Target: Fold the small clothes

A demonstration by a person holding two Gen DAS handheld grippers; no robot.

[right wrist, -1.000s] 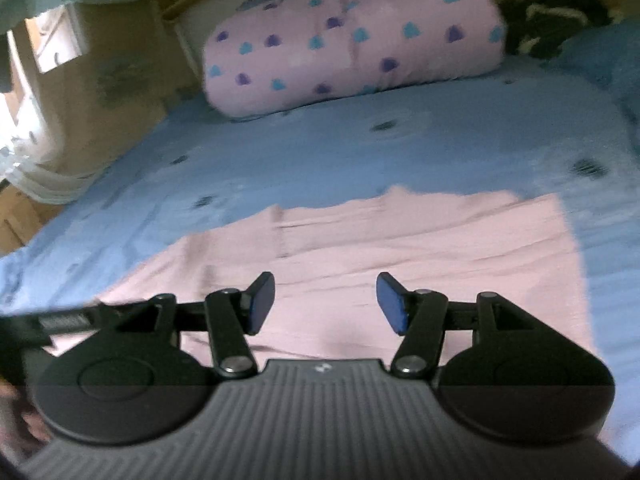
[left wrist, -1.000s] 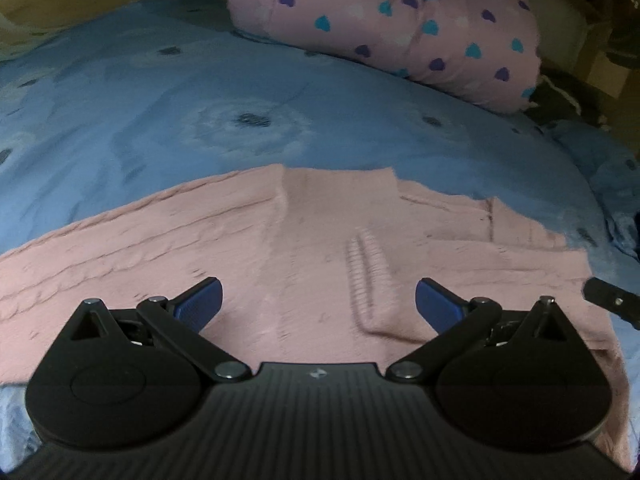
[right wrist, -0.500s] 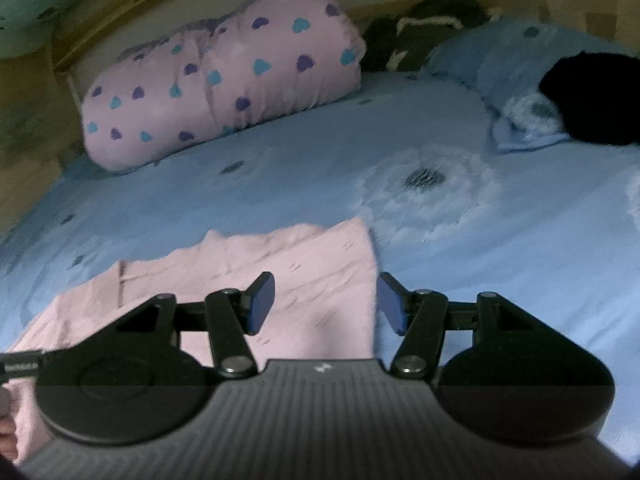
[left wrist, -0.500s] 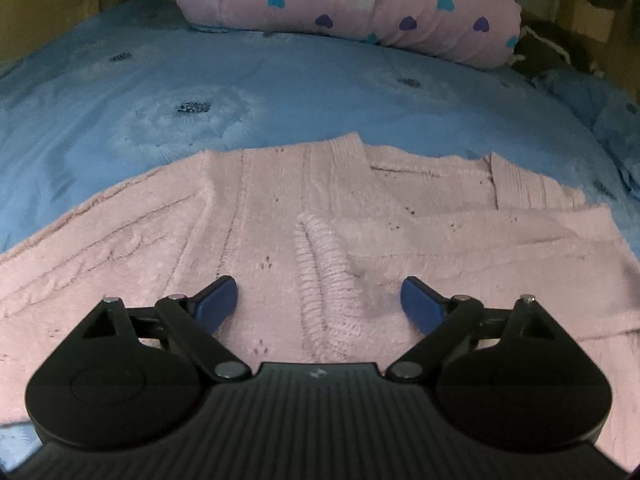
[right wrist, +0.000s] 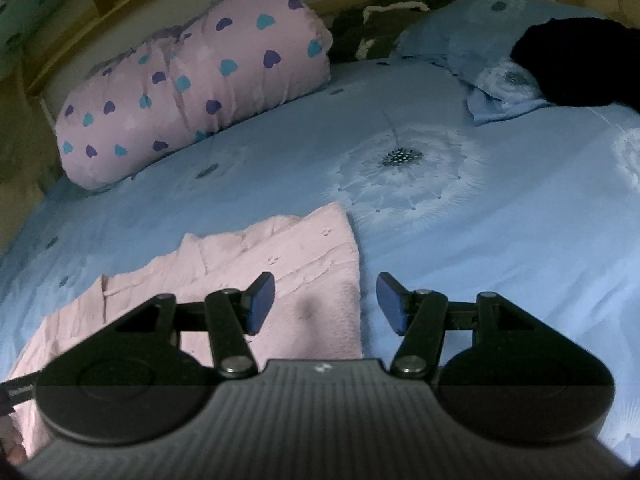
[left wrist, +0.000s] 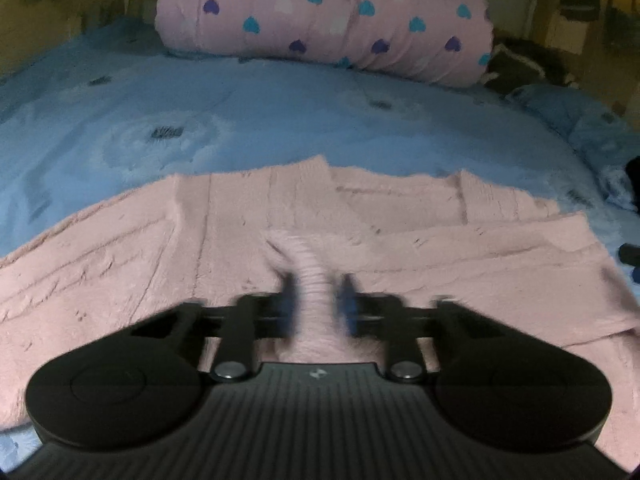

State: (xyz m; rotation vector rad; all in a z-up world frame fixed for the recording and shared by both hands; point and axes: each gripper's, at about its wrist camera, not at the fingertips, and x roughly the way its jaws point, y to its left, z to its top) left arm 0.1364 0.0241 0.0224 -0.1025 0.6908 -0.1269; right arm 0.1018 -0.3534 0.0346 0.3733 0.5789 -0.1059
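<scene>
A pink knit sweater [left wrist: 120, 280] lies flat on the blue bedspread [left wrist: 200, 100], with one sleeve folded in across its body. That sleeve's ribbed cuff [left wrist: 308, 264] points toward me in the left wrist view. My left gripper [left wrist: 318, 304] is closing on the cuff, its blurred blue pads pressing it from both sides. In the right wrist view the sweater [right wrist: 280, 264] fills the lower left. My right gripper [right wrist: 325, 286] hangs open low over the sweater's right edge, which runs between its fingers untouched.
A pink pillow with heart prints [left wrist: 320, 12] lies across the far side of the bed. A blue pillow [right wrist: 460, 40] with a black garment [right wrist: 576, 64] on it sits at the far right. Bare bedspread [right wrist: 480, 240] stretches right of the sweater.
My left gripper's jaws have swung in from wide open onto the cuff. The right gripper swung from over the sweater's middle to its right edge, then held still, open.
</scene>
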